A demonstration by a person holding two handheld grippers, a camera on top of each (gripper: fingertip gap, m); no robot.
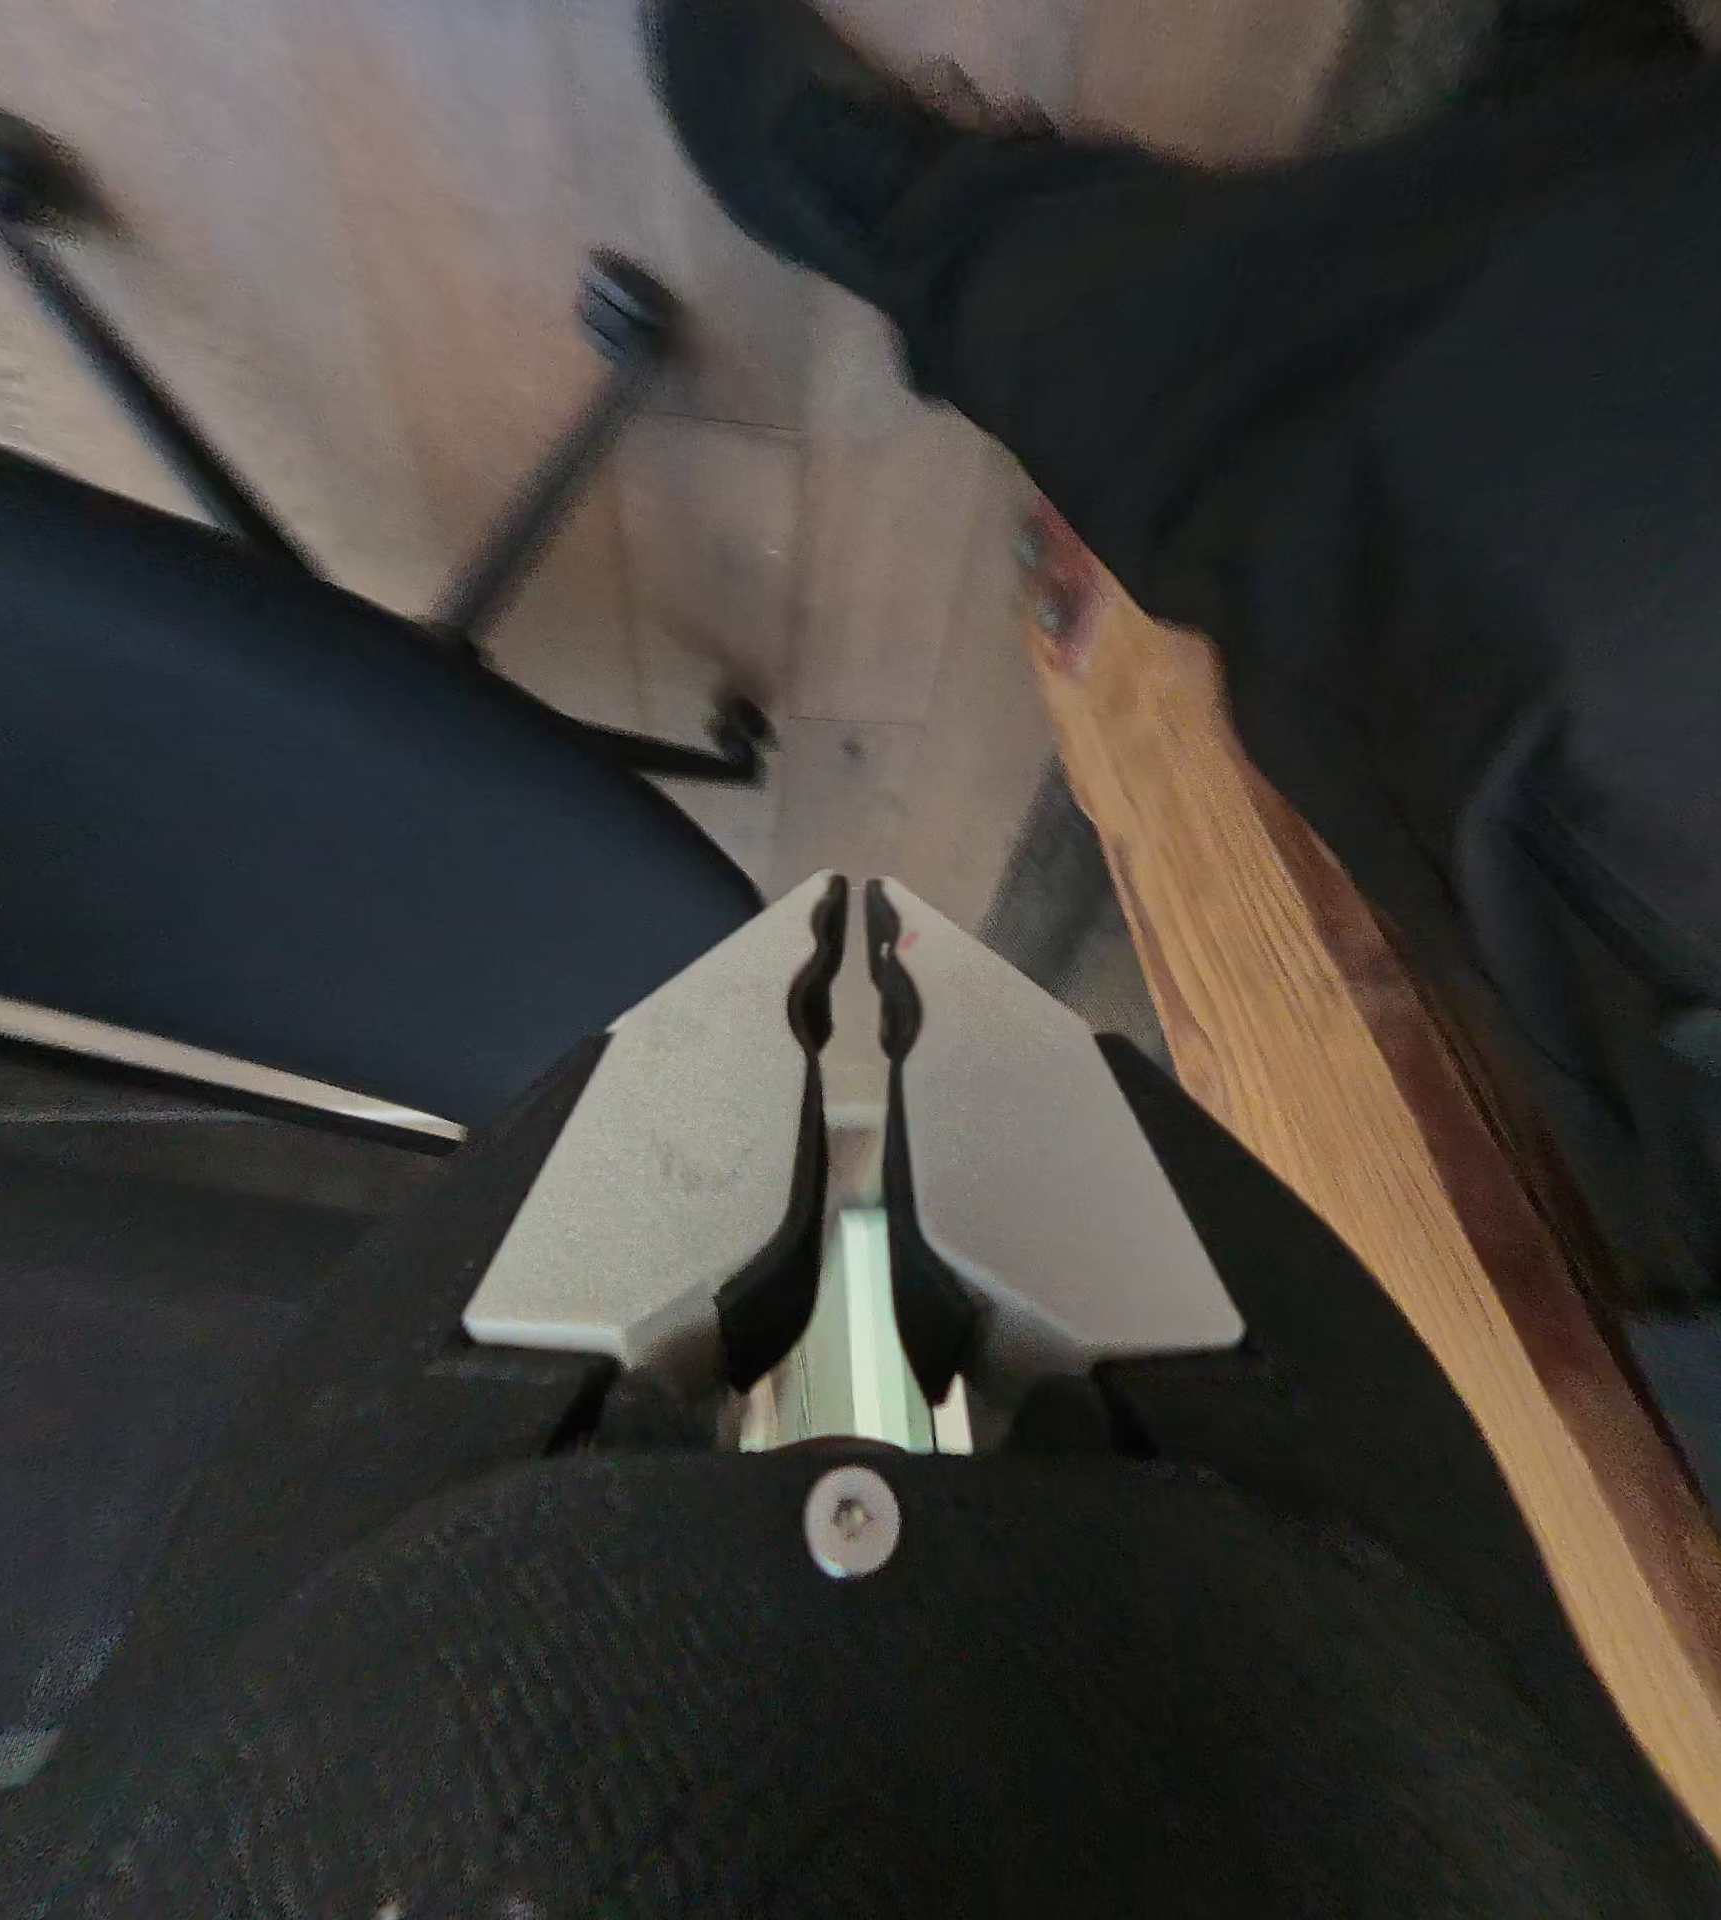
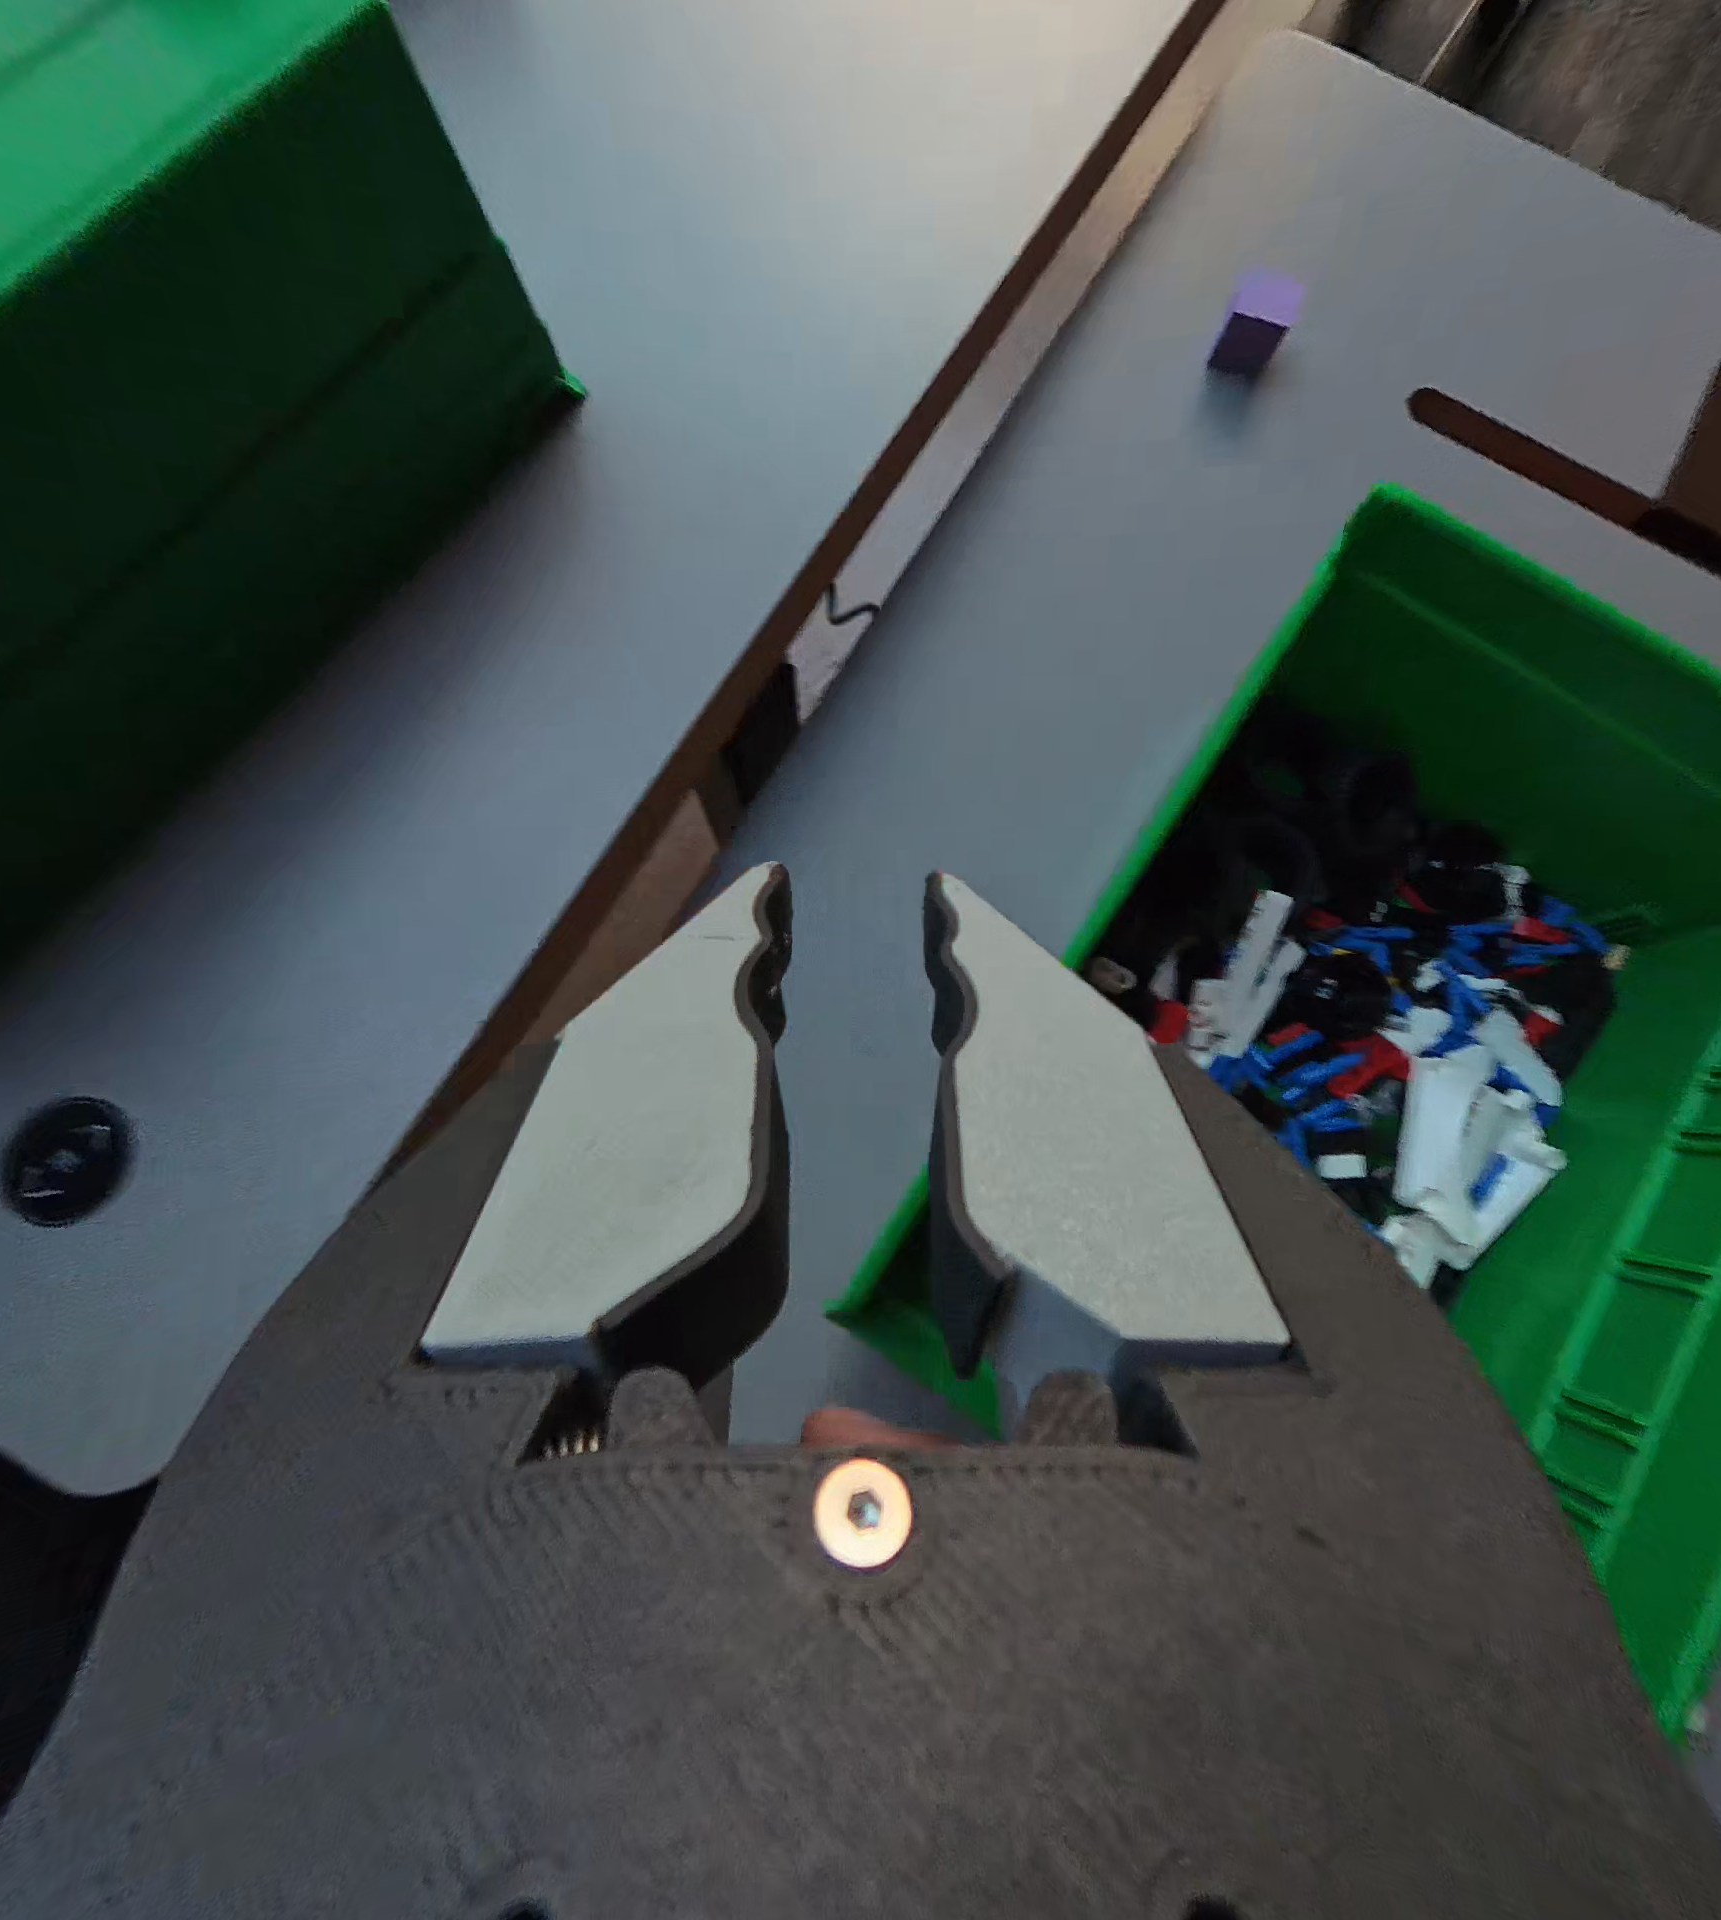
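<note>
Grey tabletops (image 2: 752,208) fill the right wrist view: two slabs side by side, parted by a dark brown gap (image 2: 949,436) that runs diagonally from the top of the frame down toward the gripper. The right gripper (image 2: 857,899) hangs above the slab on the bin's side of that gap, its jaws spread apart with nothing between them but bare grey surface.

Just beside its fingertips, on the side away from the gap, stands an open green bin (image 2: 1521,665) holding a jumble of small plastic building pieces (image 2: 1375,1049) in blue, white, black and red. Beyond the bin, farther along the same slab, a small purple block (image 2: 1256,324) stands alone, well apart from the gripper. Near the bin's far corner the slab has a dark slot (image 2: 1521,457) cut into it. Across the gap, a large closed green box (image 2: 160,468) sits on the other slab, with a round black grommet (image 2: 66,1158) nearer the camera than the box.

The left wrist view is blurred. The left gripper (image 1: 856,891) points down at a pale wood-look floor (image 1: 420,260), its jaws nearly pressed together and holding nothing. A wooden edge (image 1: 1355,1091) slants close by on one side, with dark clothing (image 1: 1458,520) behind it. On the other side is a dark blue chair seat (image 1: 264,779) and thin black chair legs (image 1: 544,499).
</note>
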